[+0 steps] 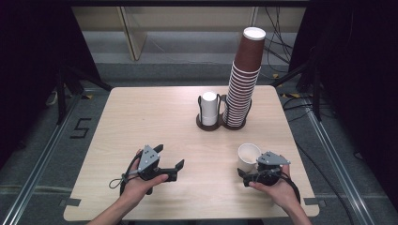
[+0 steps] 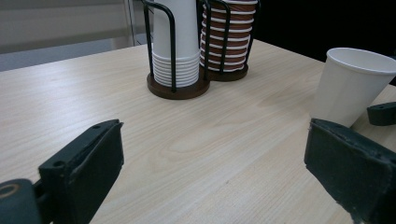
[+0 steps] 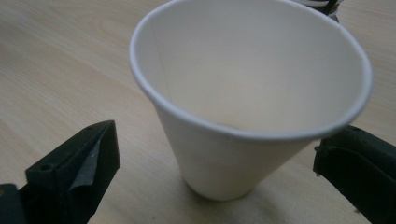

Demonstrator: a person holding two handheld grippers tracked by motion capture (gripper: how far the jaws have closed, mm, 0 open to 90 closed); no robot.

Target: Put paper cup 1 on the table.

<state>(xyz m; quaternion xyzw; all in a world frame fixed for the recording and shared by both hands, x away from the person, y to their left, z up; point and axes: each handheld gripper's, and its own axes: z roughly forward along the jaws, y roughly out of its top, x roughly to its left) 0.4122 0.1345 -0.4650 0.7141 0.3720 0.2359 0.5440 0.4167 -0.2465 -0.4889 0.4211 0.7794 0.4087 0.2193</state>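
Observation:
A single white paper cup [image 1: 248,156] [image 3: 243,107] stands upright on the wooden table [image 1: 141,122], near the front right. My right gripper [image 1: 249,165] [image 3: 215,140] is open, one jaw on each side of the cup and neither touching it. My left gripper [image 1: 170,155] [image 2: 215,135] is open and holds nothing, low over the front left of the table. From the left gripper view the cup [image 2: 350,86] is at the right, with a right gripper jaw tip just beyond it.
At the back centre a black wire holder [image 1: 209,125] [image 2: 177,89] carries a short stack of white cups [image 1: 209,108] [image 2: 175,42] and a tall stack of brown cups [image 1: 245,75] [image 2: 229,37]. Cables [image 1: 281,51] lie on the floor behind the table.

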